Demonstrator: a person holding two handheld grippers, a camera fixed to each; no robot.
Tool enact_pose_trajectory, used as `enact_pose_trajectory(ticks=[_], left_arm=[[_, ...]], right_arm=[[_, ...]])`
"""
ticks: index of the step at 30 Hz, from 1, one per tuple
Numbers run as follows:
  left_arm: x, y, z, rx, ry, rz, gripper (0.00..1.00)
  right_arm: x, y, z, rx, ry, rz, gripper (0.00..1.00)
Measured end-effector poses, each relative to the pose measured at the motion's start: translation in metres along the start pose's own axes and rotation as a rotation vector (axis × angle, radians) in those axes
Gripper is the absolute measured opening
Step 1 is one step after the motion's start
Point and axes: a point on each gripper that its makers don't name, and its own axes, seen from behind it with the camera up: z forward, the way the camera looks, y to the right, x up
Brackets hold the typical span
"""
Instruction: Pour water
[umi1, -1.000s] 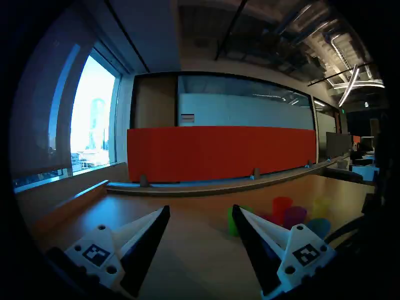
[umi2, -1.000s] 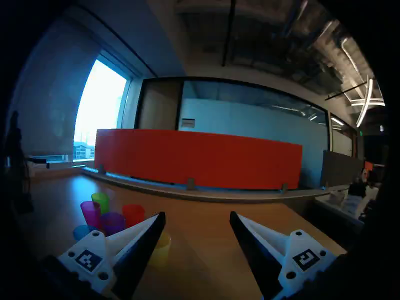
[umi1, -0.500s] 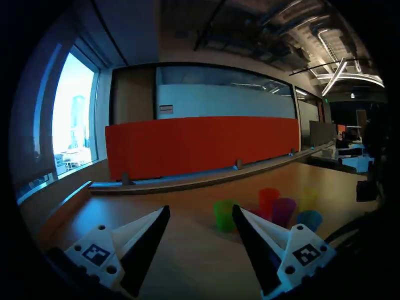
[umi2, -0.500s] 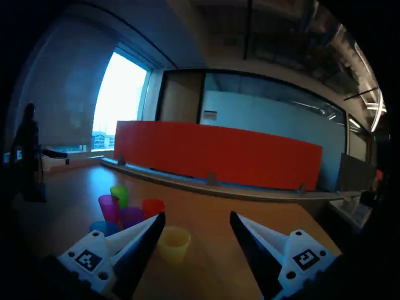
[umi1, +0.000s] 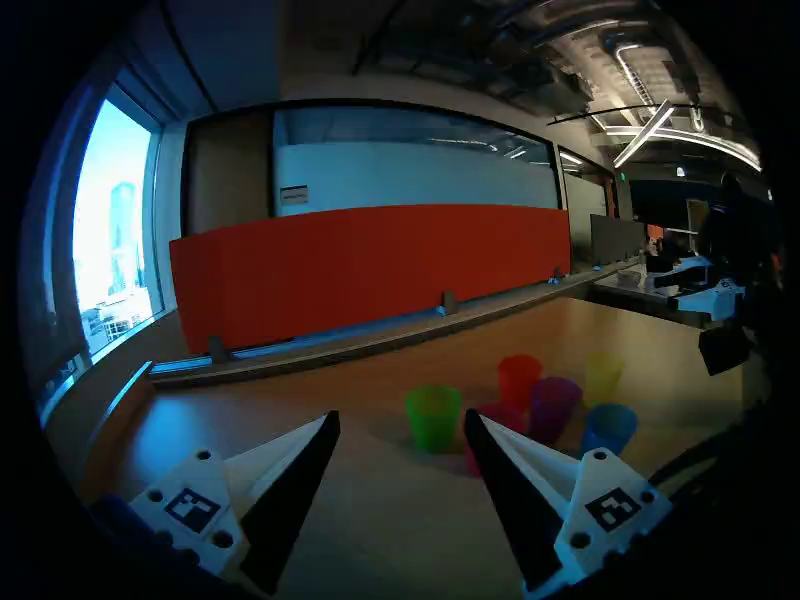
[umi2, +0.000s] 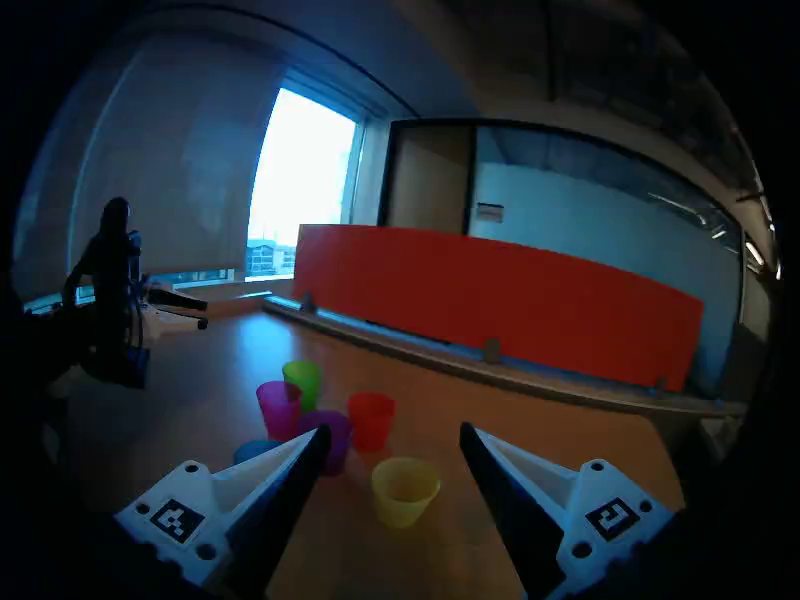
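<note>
We see the left gripper (umi1: 401, 414) held low over a wooden table (umi1: 400, 545), with its two fingers spread wide and nothing between them. Just ahead of it, a group of small plastic cups stands upright on the table. The green cup (umi1: 433, 417) is the nearest and appears between the two fingertips. To its right, close together, are the red cup (umi1: 519, 380), the purple cup (umi1: 553, 405), the yellow cup (umi1: 602, 376) and the blue cup (umi1: 607, 428). The right gripper (umi2: 394, 429) is also wide open and grips nothing. In the right gripper view the yellow cup is the closest one, low between the fingers, and the red cup is just behind it. The pink cup (umi2: 279, 408) stands further left, beside the green cup, and the blue cup is partly hidden behind the left finger. We cannot tell if any cup contains water. Behind the table runs an orange panel (umi1: 370, 265), and a bright window (umi1: 110, 250) is at the left.
</note>
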Motion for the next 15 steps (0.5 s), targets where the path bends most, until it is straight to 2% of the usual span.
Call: enact_pose_trajectory(ticks=[6,15], left_arm=[[-0.006,0.005,0.013,-0.051,-0.047,0.026,0.92],[-0.015,0.009,0.035,-0.101,-0.109,0.061,0.92]], right_arm=[[-0.006,-0.01,0.002,0.066,-0.05,-0.023,1.0],[-0.02,-0.031,0.008,0.17,-0.118,-0.106,1.0]])
